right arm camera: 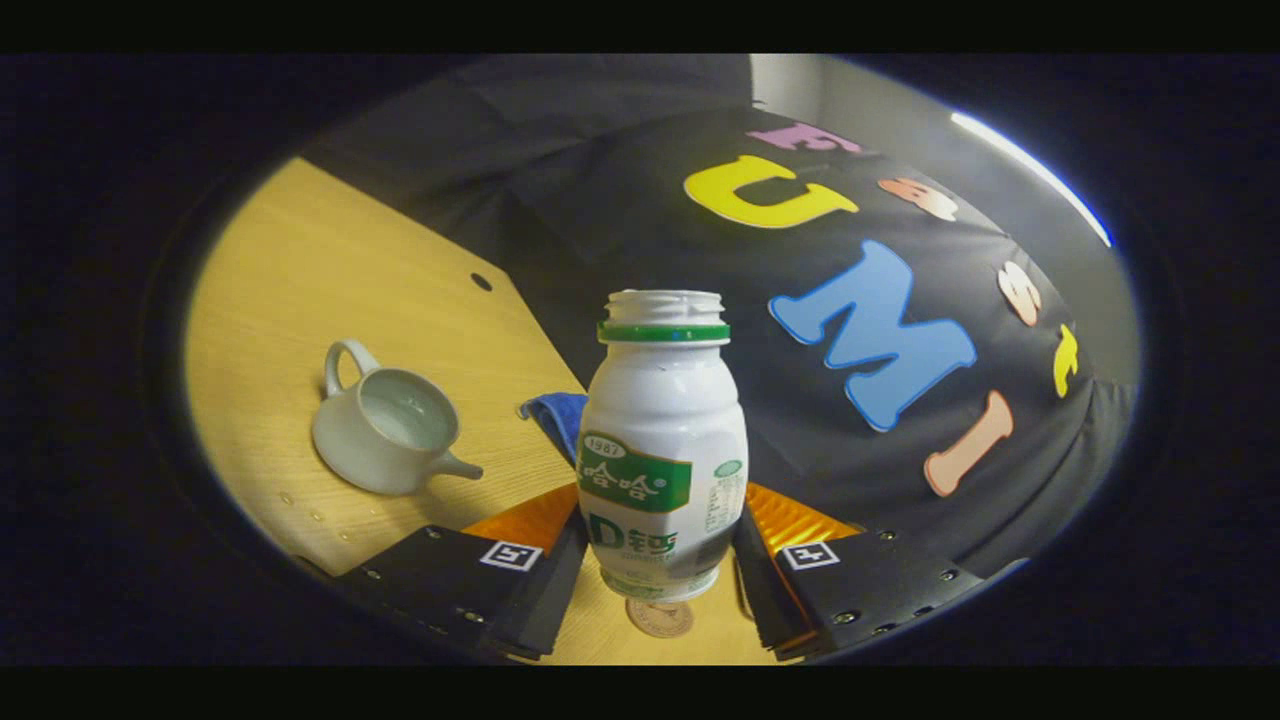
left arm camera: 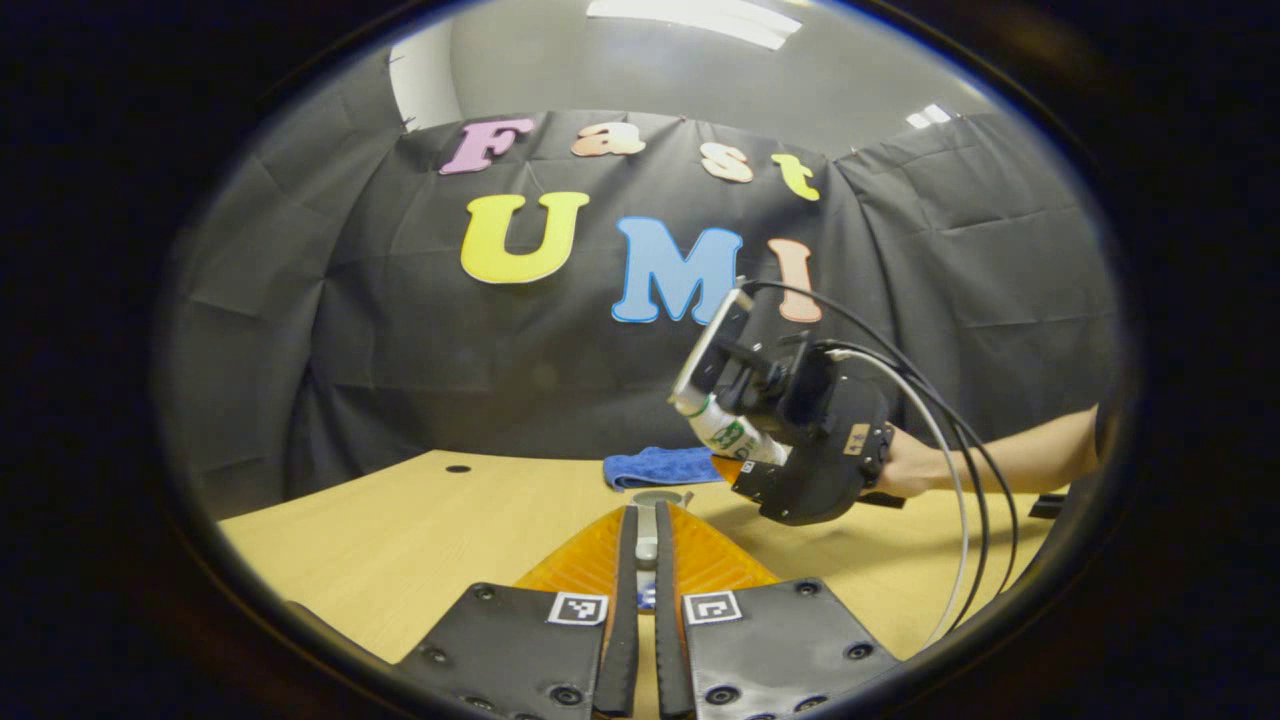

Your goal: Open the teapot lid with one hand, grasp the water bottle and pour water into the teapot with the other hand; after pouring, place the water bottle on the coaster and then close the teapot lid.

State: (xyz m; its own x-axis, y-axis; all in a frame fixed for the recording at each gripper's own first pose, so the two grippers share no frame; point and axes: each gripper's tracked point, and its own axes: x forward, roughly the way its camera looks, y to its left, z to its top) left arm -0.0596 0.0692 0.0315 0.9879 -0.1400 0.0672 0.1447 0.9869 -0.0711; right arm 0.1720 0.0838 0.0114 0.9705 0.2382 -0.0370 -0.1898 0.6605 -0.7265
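Note:
My right gripper (right arm camera: 660,530) is shut on a white water bottle (right arm camera: 662,440) with a green label and no cap. A small round coaster (right arm camera: 660,617) lies on the table just past the bottle's base. The pale teapot (right arm camera: 385,430) stands lidless to the left, handle at the back, spout toward the bottle. In the left gripper view, my left gripper (left arm camera: 645,512) is shut on the grey teapot lid (left arm camera: 657,497), held above the table. Farther off, a hand holds the right gripper (left arm camera: 720,400) with the bottle (left arm camera: 735,435) tilted, mouth up and to the left.
A folded blue cloth (left arm camera: 660,467) lies at the back of the wooden table (left arm camera: 420,520), near the black wall. A small round hole (left arm camera: 458,468) sits in the tabletop at back left. A few small drops (right arm camera: 300,500) dot the wood beside the teapot.

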